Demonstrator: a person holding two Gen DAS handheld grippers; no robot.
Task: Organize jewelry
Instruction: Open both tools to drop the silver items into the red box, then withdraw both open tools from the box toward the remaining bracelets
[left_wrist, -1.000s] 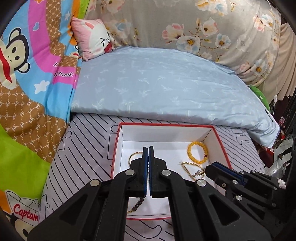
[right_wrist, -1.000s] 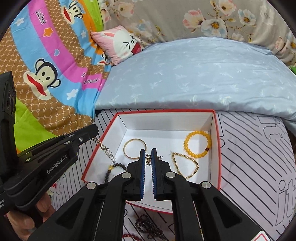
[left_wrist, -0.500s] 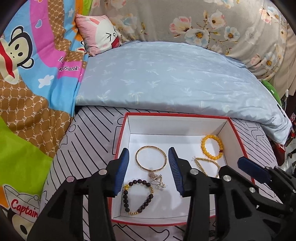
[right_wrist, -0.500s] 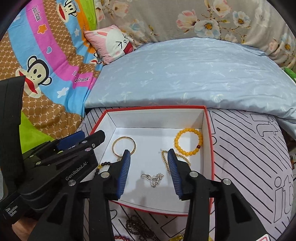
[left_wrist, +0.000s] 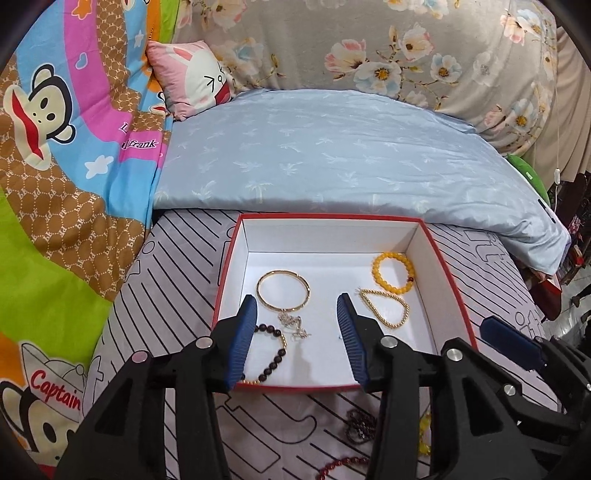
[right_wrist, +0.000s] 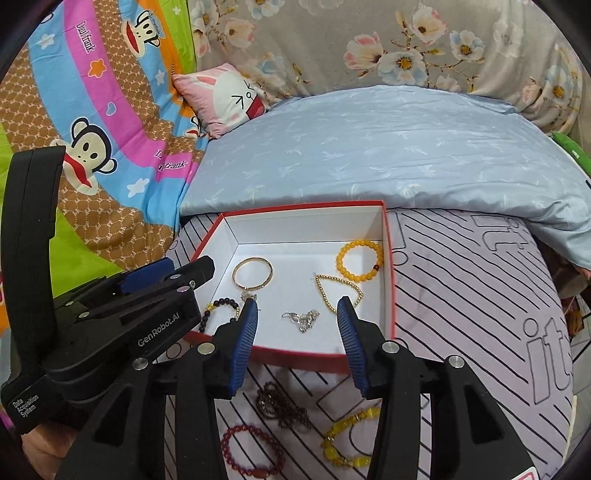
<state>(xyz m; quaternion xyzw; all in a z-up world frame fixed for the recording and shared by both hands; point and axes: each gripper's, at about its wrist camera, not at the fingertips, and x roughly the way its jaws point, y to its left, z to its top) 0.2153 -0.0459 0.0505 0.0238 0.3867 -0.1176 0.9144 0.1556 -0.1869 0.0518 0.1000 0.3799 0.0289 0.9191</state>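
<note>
Both grippers, shut a second ago, are now parted and drawn back from the red box; the silver chains are left inside.

Left wrist view: left gripper is held half open, nothing between its pads; gold bangle, silver chain, dark bead bracelet, yellow bead bracelet are seen in the box.
Right wrist view: right gripper is opening, empty; a second silver chain is lying between its fingers on the box floor; loose bracelets are left on the striped sheet.
</note>
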